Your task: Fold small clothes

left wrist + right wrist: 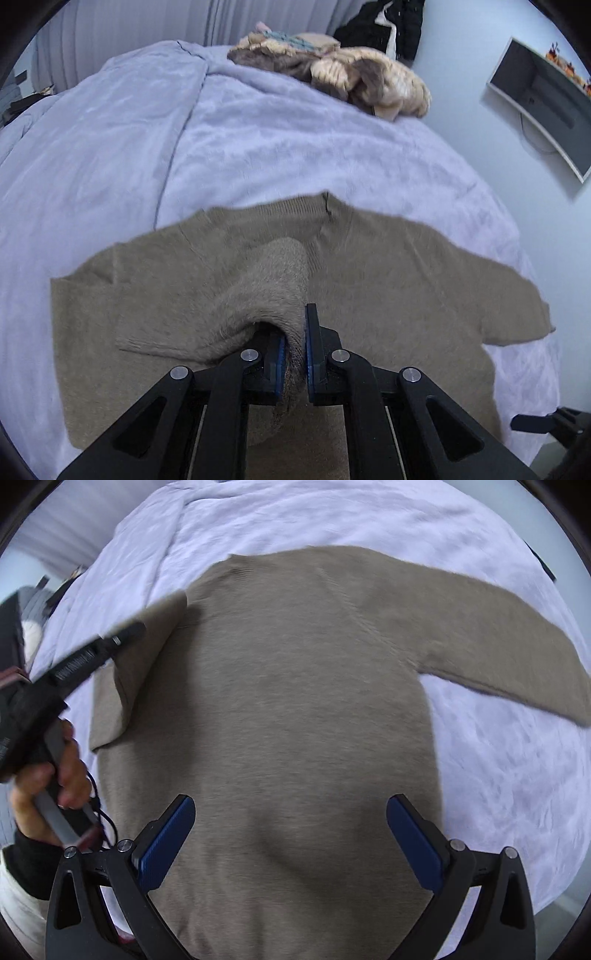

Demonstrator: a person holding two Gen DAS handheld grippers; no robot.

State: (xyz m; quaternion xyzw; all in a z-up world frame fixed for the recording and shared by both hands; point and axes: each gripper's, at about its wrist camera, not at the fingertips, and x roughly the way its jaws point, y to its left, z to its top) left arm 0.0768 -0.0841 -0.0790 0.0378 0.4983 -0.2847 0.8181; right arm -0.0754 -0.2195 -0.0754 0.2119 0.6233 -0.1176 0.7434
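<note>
A taupe knit sweater [388, 288] lies flat on a lavender blanket [147, 147], collar away from me. My left gripper [295, 332] is shut on the sweater's left sleeve [273, 288] and holds it lifted over the body of the sweater. In the right wrist view the sweater [288, 701] fills the middle, its right sleeve [498, 642] stretched out to the right. My right gripper [291, 830] is open and empty above the sweater's lower body. The left gripper [92, 653] shows at the left with the lifted sleeve [147, 657].
A pile of beige and brown fluffy clothes [343, 74] lies at the far side of the bed. A dark garment [388, 26] hangs on the wall behind. A wall shelf [543, 107] is at the right. The bed edge [561, 897] is at lower right.
</note>
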